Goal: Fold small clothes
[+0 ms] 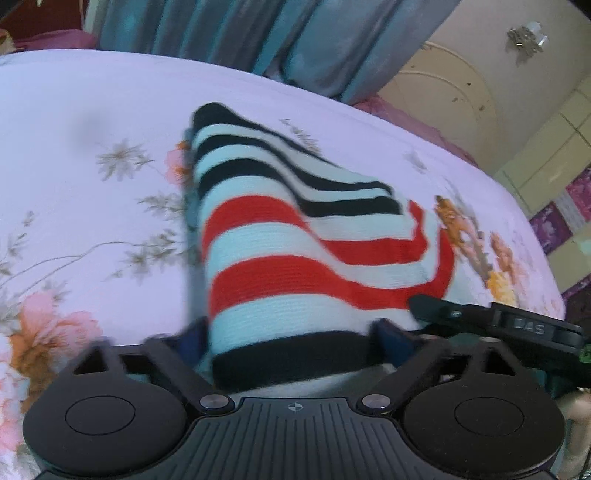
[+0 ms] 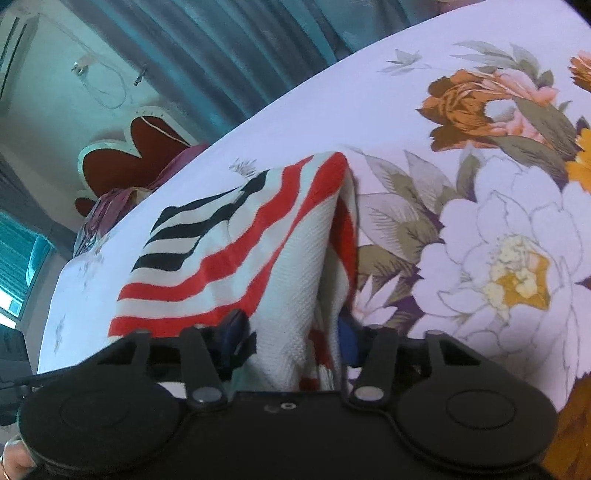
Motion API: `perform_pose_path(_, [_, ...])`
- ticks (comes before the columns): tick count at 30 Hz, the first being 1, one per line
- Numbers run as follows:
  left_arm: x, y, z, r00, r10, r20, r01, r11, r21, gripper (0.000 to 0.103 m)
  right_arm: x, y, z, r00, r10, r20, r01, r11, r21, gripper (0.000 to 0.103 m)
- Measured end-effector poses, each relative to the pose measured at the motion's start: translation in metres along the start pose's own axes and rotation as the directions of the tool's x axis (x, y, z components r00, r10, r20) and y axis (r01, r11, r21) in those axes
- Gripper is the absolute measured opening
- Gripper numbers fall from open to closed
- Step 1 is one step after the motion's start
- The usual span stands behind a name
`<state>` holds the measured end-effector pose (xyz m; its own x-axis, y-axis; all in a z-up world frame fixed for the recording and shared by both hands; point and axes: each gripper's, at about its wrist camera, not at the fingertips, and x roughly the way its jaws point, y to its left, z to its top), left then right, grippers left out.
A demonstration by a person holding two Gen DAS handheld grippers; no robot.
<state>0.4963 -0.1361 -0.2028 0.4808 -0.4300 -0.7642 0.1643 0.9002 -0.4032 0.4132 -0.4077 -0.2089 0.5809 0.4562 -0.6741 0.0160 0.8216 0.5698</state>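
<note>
- The left gripper (image 1: 293, 332) is clenched on the striped garment (image 1: 295, 236); its blue-padded fingers (image 1: 393, 338) press on either side of the dark band at the cloth's near edge.
- From that grip the garment runs away across the bed (image 1: 110, 110), showing a dark band, then red and pale stripes, then narrower dark and pale stripes at its far end.
- The cloth is lifted and bunched near the left gripper, while its far part lies on the sheet.
- In the left wrist view, part of the other black tool reaches in from the right, with its tip just beside the garment's red-striped right edge.
- The right gripper (image 2: 293, 338) is clenched on a gathered fold of the same garment (image 2: 236, 243), with the white knit and a strip of red stripes pinched between its fingers (image 2: 236, 328).
- From the right gripper the cloth rises into a peaked fold; the striped part spreads to the left, flat on the bed (image 2: 406, 92).
- The bed wears a pale lilac sheet printed with large flowers in orange, pink and white, with olive leaves.
- Teal curtains (image 1: 221, 33) hang beyond the bed's far edge.
- A dark red headboard (image 2: 133, 158) with a pale rim stands beyond the bed in the right wrist view.
- Motion blur softens both views, so fine detail of the knit is hard to tell.
</note>
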Motion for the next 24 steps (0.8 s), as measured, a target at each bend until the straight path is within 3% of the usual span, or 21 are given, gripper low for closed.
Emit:
perform_pose_path(4, [-0.008,-0.005,0.001,1.000,0.020,0.018,-0.020,1.000,0.010,0.067,-0.008,0.008,0.002,1.000,0.004,0.009,-0.003,1.000,-0.023,0.033])
perform_pose_path(7, [-0.015,-0.006,0.004,0.999,0.017,0.027,-0.017,1.000,0.021,0.061,-0.014,0.015,0.002,0.999,0.013,0.031,-0.012,0.999,-0.033,0.032])
perform_pose_path(17, [-0.054,-0.013,0.005,0.997,0.017,0.078,-0.024,0.996,0.090,0.059,-0.037,0.043,0.001,0.995,0.055,0.079,-0.051,0.997,-0.056,0.032])
perform_pose_path(24, [-0.105,0.016,0.005,0.991,0.039,0.127,-0.051,0.995,0.090,0.059,-0.037,0.085,-0.010,0.990,0.099,0.097,-0.092,0.993,-0.080,0.032])
